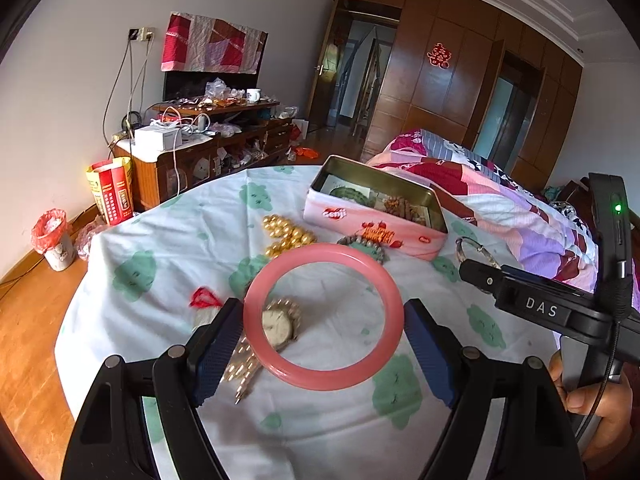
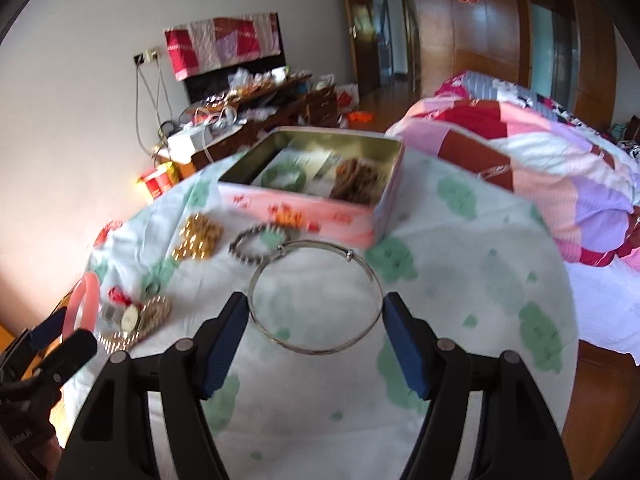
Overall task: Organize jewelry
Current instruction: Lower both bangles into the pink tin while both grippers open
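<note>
Above the tabletop, left gripper jaws pinch pink bangle across its width; right gripper jaws probably clamp silver bangle (blurred). Smooth rings could pop free short of tin.

Left tongs pinching pink bangle, gold watch beneath, open tin beyond

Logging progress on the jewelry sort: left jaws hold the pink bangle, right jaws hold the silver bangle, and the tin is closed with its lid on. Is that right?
Not quite. The tin is open, with no lid on it; the right wrist view shows a green bangle and brown beads inside. The rest stands: the left jaws hold the pink bangle, the right jaws hold the silver bangle.
</note>
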`<action>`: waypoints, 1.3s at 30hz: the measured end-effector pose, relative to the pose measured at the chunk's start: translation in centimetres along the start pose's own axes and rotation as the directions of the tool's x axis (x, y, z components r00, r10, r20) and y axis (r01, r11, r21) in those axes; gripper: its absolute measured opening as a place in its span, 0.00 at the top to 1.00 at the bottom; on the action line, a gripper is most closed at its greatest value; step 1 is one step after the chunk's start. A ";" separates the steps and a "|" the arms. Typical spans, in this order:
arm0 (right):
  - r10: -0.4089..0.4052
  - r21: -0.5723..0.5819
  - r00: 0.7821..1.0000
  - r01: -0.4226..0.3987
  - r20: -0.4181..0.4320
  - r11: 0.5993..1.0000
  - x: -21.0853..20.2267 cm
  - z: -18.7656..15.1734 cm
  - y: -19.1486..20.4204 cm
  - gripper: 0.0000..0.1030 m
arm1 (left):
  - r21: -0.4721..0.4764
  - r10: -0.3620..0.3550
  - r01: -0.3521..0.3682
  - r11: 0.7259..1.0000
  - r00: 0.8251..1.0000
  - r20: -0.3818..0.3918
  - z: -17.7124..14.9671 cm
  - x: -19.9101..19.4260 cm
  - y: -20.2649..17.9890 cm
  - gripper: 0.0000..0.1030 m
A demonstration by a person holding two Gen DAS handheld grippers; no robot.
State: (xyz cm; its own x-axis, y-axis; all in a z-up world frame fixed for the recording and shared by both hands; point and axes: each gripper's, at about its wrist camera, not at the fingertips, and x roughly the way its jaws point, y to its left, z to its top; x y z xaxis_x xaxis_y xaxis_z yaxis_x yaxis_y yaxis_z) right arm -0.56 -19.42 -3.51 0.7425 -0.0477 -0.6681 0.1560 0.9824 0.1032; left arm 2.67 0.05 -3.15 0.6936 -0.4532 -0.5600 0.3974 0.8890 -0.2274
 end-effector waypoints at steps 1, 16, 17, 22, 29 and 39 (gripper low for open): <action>-0.006 0.007 1.000 0.006 0.008 1.000 0.4 0.4 -0.1 0.30 | 0.007 0.000 0.000 1.000 1.000 0.002 0.2 0.4 -0.3 0.21; -0.097 0.107 0.983 0.081 0.153 0.991 4.8 6.9 -3.4 0.30 | 0.051 0.026 -0.031 0.998 0.996 0.091 7.0 9.2 -2.5 0.21; -0.108 0.109 0.982 0.091 0.157 0.990 5.3 7.4 -3.6 0.30 | 0.055 0.023 -0.028 0.998 0.995 0.093 7.2 9.7 -2.6 0.21; -0.139 0.129 0.974 0.117 0.177 0.985 8.0 9.2 -4.4 0.30 | 0.051 0.010 -0.014 0.999 0.997 0.083 8.8 13.1 -2.7 0.21; -0.147 0.109 0.972 0.128 0.186 0.986 11.3 10.7 -4.2 0.30 | 0.008 0.031 -0.032 0.999 0.999 0.034 10.2 17.4 -2.6 0.21; -0.111 0.060 0.985 0.103 0.133 0.993 13.1 10.3 -4.9 0.30 | 0.045 0.016 -0.016 0.999 1.000 0.012 10.0 18.4 -3.0 0.21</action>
State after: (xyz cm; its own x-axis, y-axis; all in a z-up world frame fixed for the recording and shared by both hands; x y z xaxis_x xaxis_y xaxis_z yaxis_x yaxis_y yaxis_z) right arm 15.07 -26.71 -5.20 0.8007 -0.1796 -0.5715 0.2706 0.9596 0.0776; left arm 20.23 -11.62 -4.77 0.7069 -0.4400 -0.5538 0.4129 0.8924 -0.1821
